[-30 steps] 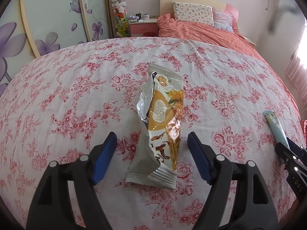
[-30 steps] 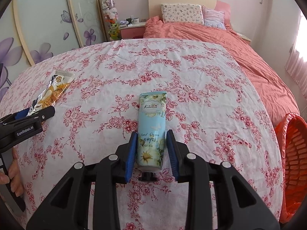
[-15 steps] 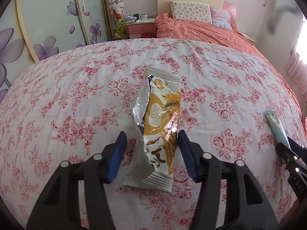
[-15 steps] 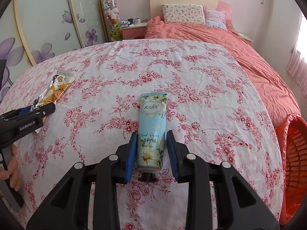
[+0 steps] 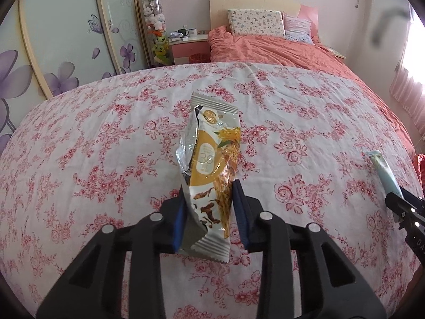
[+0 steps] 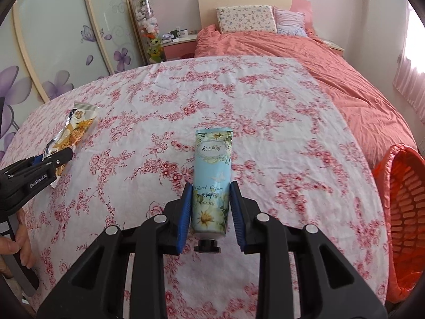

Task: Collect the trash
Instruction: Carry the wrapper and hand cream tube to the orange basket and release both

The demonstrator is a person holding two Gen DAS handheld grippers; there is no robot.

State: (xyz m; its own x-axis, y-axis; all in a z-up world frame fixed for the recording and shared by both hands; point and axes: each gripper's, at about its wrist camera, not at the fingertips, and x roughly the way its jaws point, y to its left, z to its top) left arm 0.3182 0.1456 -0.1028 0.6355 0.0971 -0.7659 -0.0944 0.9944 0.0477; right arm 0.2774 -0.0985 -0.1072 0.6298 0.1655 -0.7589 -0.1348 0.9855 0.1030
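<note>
Snack wrapper [image 5: 211,175] on floral bedsheet [image 5: 106,146], long axis running away toward headboard [image 5: 252,2]; near end between left gripper [image 5: 209,218] pads, jaws closing, both pads touching wrapper edges. Hand cream tube [image 6: 212,180] cap nearest, crimped end toward headboard; right gripper [image 6: 211,212] clamped on lower half. Orange basket [image 6: 406,212] right of sheet.

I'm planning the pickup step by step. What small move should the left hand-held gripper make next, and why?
Probably finish closing, then lift. The left hand-held gripper straddles the lower end of the snack wrapper, its jaws closing with the blue pads at the wrapper's edges. The wrapper lies on the floral sheet, so a firm pinch should come before raising it.
</note>
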